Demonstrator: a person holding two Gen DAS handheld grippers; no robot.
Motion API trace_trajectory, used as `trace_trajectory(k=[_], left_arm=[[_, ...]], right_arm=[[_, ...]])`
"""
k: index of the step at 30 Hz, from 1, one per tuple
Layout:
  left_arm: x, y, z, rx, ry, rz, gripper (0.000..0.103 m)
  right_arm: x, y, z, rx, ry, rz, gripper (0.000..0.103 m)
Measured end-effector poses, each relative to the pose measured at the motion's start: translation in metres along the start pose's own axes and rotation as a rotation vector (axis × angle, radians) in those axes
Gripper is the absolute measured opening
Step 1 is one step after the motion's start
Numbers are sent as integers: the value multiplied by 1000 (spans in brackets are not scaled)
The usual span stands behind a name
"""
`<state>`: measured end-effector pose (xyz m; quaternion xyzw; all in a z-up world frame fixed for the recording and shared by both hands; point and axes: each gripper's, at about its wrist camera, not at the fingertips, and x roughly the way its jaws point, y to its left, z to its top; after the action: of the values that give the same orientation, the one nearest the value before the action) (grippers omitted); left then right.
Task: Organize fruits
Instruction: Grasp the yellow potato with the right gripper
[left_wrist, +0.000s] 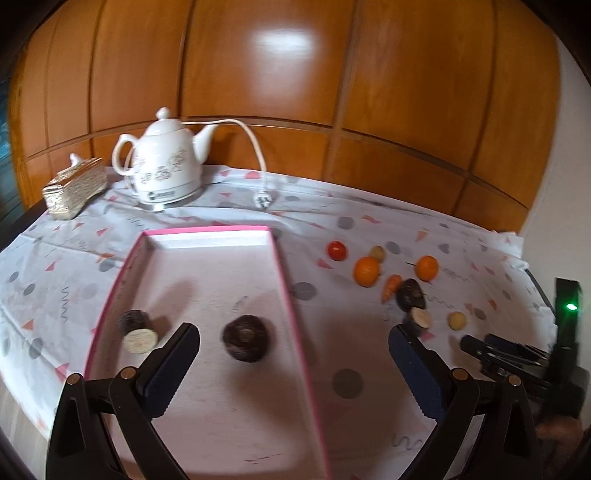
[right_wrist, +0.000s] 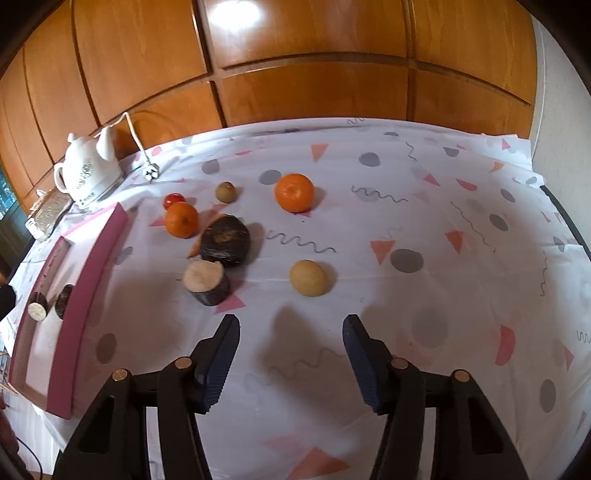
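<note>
Here, both tools (left_wrist: 294, 345) (right_wrist: 291, 334) wide apart.

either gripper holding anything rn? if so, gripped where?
Nothing held. Left gripper is open above the pink tray; right gripper is open over the tablecloth.

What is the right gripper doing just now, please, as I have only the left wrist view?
Observer: The right gripper is open and holds nothing; it is above the tablecloth.
Operator: Which item lies nearest in front of it?
Observer: The tan ball, almost straight ahead of the fingers and apart from them.
Operator: My picture is blurred there. Is the cut log piece free of the dark lump?
Observer: It seems not. The cut log piece appears to touch the dark lump just behind it.
</note>
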<state>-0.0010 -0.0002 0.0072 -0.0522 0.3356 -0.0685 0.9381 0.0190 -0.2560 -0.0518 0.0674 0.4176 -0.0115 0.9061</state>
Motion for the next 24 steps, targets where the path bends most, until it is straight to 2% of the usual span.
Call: trace_trajectory(k=[1, 2, 11, 19, 21, 22, 24], left_arm=[[0, -2, 0, 2, 3, -11, 103], [1, -4, -1, 4, 6, -18, 103], [3, -19, 2, 15, 4, -126, 103], [23, -34, 9, 26, 78, -176, 103], [26, -39, 11, 31, 83, -183, 103], [29, -41, 12, 36, 88, -191, 103], [37, -46, 13, 32, 117, -203, 103]], right_arm=[[1, 0, 0, -2, 2, -6, 49], [3, -1, 0, -5, 5, -12, 48], [22, -6, 13, -12, 13, -39, 48], [45, -5, 27, -54, 34, -64, 48], [48, -6, 28, -61, 34, -68, 39], [49, -5, 28, -68, 36, -75, 29], [50, -6, 28, -75, 37, -79, 27]])
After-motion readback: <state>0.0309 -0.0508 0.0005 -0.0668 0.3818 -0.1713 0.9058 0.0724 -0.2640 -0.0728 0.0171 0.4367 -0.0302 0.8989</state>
